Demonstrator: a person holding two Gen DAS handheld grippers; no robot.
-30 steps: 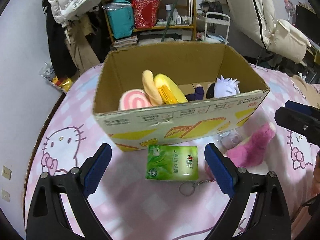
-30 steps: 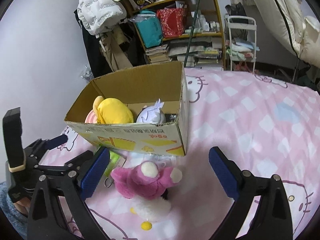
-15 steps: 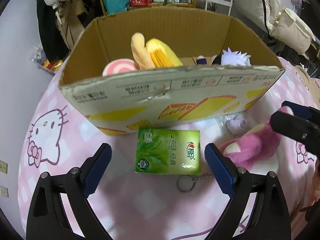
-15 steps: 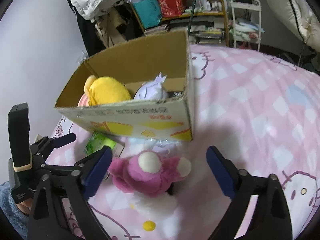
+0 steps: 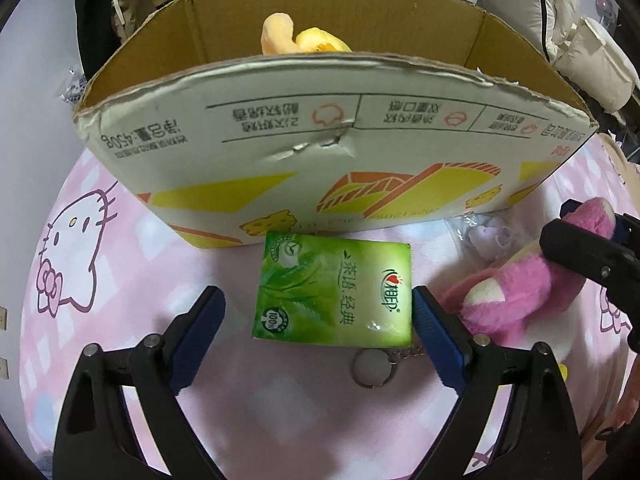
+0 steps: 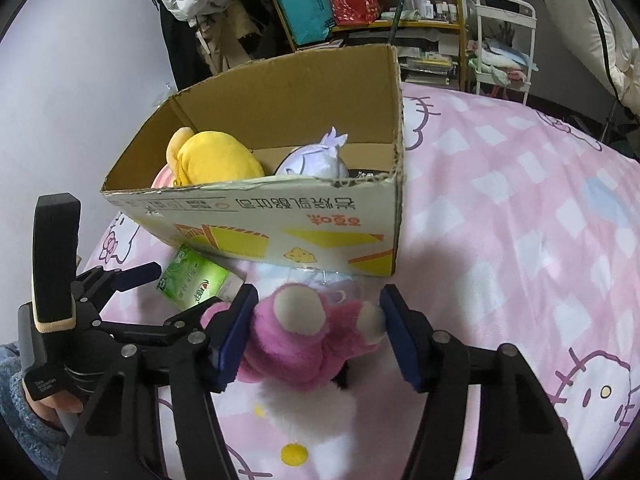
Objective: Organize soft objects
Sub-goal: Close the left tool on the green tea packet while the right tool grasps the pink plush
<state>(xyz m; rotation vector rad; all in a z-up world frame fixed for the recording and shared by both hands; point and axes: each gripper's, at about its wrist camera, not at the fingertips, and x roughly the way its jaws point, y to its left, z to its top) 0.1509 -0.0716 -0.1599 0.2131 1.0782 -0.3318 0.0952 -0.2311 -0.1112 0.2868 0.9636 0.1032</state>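
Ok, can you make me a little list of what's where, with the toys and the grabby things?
box: open, on the pink bedspread
inside box: yellow plush, white plush
left gripper: closing around green tissue pack; one pad touches
right gripper: closing on pink plush, pads touching it

Lighting's decent here, soft indoor light from overhead, nothing harsh. The green tissue pack (image 5: 334, 290) catches a shiny glare spot near its lower right corner. My hand-held grippers throw soft shadows on the pink bedsheet (image 6: 520, 208) below the cardboard box (image 5: 320, 152). The fisheye bends the box rim into an arc, and both views go black at the corners. Everything's fairly sharp, with little blur.
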